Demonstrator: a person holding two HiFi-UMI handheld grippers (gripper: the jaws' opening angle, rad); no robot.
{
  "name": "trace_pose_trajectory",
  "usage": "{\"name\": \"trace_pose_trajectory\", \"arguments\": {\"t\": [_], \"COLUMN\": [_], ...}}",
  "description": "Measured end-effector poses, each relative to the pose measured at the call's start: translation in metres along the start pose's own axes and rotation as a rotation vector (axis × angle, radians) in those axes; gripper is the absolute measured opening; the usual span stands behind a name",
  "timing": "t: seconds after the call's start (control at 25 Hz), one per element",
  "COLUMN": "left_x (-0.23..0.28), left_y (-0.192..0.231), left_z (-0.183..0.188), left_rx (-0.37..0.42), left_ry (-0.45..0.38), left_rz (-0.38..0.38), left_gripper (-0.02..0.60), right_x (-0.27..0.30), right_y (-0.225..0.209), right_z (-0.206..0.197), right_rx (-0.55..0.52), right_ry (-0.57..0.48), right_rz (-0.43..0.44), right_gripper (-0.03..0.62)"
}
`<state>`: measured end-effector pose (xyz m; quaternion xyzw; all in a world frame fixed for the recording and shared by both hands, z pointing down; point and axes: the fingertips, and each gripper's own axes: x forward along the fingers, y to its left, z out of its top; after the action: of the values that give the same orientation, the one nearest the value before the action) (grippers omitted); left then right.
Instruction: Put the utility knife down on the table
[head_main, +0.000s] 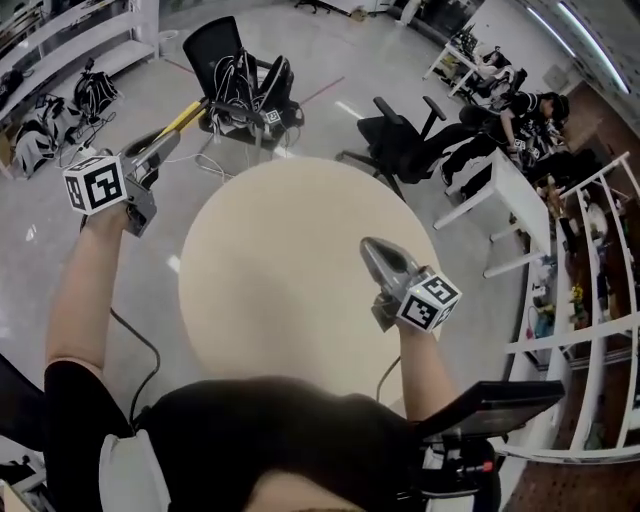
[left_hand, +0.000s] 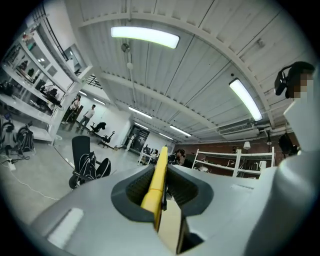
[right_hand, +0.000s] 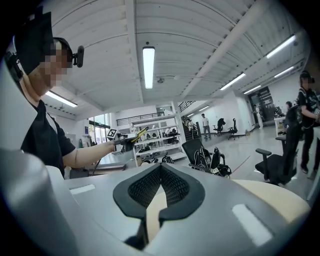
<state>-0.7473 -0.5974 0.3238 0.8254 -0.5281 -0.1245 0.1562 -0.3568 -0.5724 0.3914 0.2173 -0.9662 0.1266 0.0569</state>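
Gripping the utility knife (head_main: 190, 113), the left gripper (head_main: 163, 142) is held out beyond the table's (head_main: 270, 270) left edge, over the grey floor (head_main: 60, 250). In the left gripper view the jaws are clenched on the yellow knife (left_hand: 161, 160), which stands edge-on between the dark ribbed pads (left_hand: 137, 187) of the left gripper (left_hand: 159, 192). The knife's far end projects well past the jaw tips, away from the person. It is clear of the table and touches nothing but the pads.

The right gripper (head_main: 370, 248) is over the table near its right edge. In the right gripper view the right gripper (right_hand: 160, 172) has its jaws closed, tips meeting, with nothing between them. The beige table (right_hand: 280, 195) shows below and to the right. The same view shows the left gripper (right_hand: 125, 141) at the end of the person's outstretched arm, with the knife (right_hand: 138, 133) slanting upward from it.

The table is round, with a plain beige top. On the floor beyond its far edge stands a black office chair (head_main: 215, 45) loaded with black bags (head_main: 250, 95). A second black chair (head_main: 400, 140) stands off the far right edge, near a white desk (head_main: 510, 190). White shelving (head_main: 600, 290) lines the right side of the room.
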Motion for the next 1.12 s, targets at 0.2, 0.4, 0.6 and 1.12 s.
{"name": "trace_pose_trajectory", "arguments": {"t": [0.2,0.4,0.6,1.12], "left_x": [0.101,0.197,0.297,0.494], "left_y": [0.008,0.007,-0.006,-0.016], "left_z": [-0.034,-0.069,-0.116,-0.302], "left_rx": [-0.018,-0.013,-0.003,0.020], "left_ry": [0.093,0.178,0.282,0.537], "left_rz": [-0.080,-0.133,-0.186,-0.279], "left_gripper": [0.074,0.074,0.074,0.074], "right_x": [-0.011,-0.030,-0.049,-0.040], "right_y": [-0.050,-0.100,-0.157,-0.282], "right_z": [-0.018,-0.036,-0.045,-0.098], "right_rx": [0.036,0.076,0.108,0.159], "right_ry": [0.007,-0.013,-0.053,-0.126], "right_rz": [-0.064,-0.122,-0.181,-0.220], "right_gripper": [0.015,0.015,0.015,0.015]}}
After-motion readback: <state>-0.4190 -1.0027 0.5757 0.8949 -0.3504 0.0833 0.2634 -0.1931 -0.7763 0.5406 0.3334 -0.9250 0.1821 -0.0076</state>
